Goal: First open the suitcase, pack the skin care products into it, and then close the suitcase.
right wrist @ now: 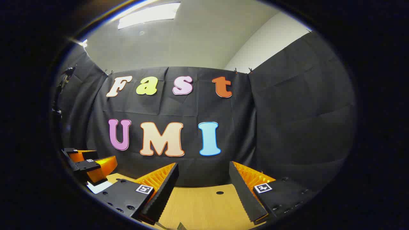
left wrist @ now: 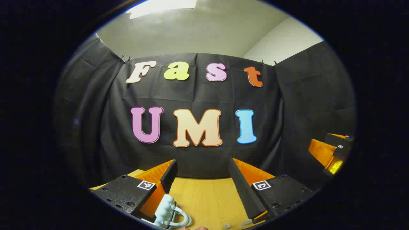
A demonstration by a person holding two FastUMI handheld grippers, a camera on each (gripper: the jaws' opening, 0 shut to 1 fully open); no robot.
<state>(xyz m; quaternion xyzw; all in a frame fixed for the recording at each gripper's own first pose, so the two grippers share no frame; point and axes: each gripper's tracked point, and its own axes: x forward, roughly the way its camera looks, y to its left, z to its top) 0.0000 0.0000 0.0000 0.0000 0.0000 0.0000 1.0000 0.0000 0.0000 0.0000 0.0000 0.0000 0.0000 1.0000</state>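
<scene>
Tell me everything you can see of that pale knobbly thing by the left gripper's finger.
In the left gripper view, the pale object sits at the bottom edge on the wooden table, just inside the left finger. It looks like light blue-white plastic: a bumpy, knobbed body with a thin curved loop or handle to its right. The view's edge cuts off its lower part, so what it is and whether the finger touches it are unclear. The jaws stand wide apart, not gripping it.
</scene>
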